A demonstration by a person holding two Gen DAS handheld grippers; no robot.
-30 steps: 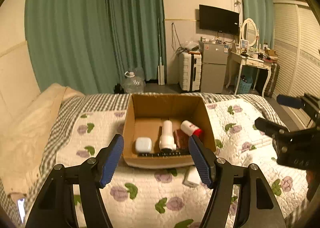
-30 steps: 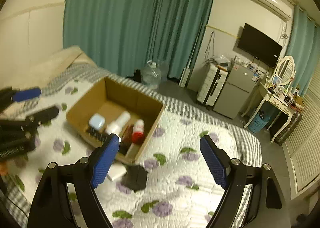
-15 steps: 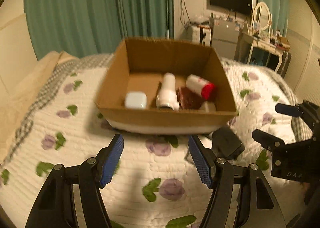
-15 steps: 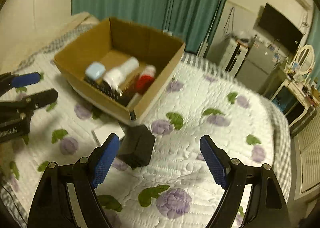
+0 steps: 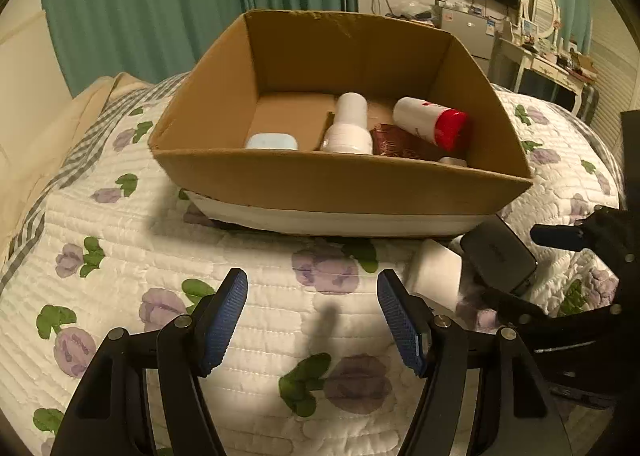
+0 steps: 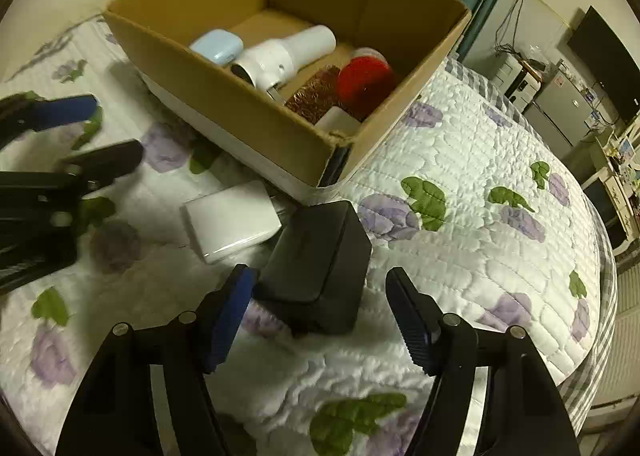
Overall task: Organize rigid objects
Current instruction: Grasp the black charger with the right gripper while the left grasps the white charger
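On the flowery bed, the right claw (image 6: 318, 314) is closing around the black box (image 6: 318, 262) but not pinching it yet, likely to lift it into the cardboard box (image 6: 248, 116), while the left claw (image 5: 312, 320) waits spread and empty.

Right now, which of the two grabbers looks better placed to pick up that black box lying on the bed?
The right gripper: its closing jaws already straddle the black box. The left gripper hangs open over bare quilt.
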